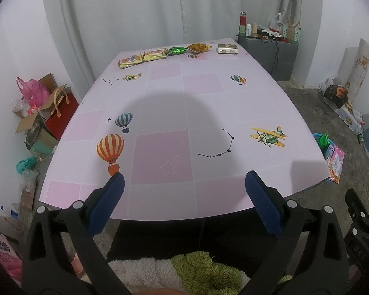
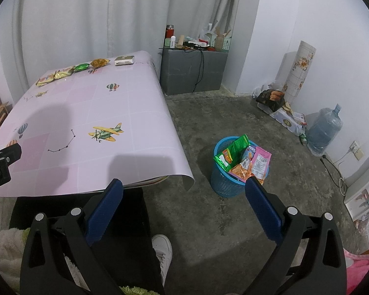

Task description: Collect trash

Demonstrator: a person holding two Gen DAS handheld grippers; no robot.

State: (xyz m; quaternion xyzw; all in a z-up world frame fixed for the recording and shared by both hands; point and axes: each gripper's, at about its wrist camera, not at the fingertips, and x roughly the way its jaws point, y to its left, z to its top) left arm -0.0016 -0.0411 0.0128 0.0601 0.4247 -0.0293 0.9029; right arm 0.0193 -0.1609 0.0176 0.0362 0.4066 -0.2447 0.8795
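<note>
**Both claws empty, wrappers lined up at the far edge**

Your left gripper (image 1: 184,184) hangs over the near edge of the table (image 1: 209,113), its blue fingers (image 1: 105,204) spread wide apart with nothing between them. Your right gripper (image 2: 184,191) sits off the table's right side, over the concrete floor (image 2: 233,233), and its fingers (image 2: 263,209) are just as wide apart and hold nothing.

The trash left on the table lies in a row along the far edge. From left to right in the left wrist view you have a yellow snack packet (image 1: 130,61), a second yellow packet (image 1: 155,54) touching it, a green wrapper (image 1: 177,50), an orange-brown bag (image 1: 198,47), and, a little apart from those, a small white box (image 1: 228,48). All of them are well away from both grippers. The rest of the pink checked tabletop carries only printed balloons, planes and star lines.

The blue bin (image 2: 227,179) stands on the floor to the right of the table, near your right gripper's right finger. It already holds wrappers that stick up above the rim: a green packet (image 2: 232,151), a pink one (image 2: 260,162) and an orange one (image 2: 241,172). From the left wrist view only a sliver of the bin (image 1: 318,137) shows past the table's right edge.
</note>
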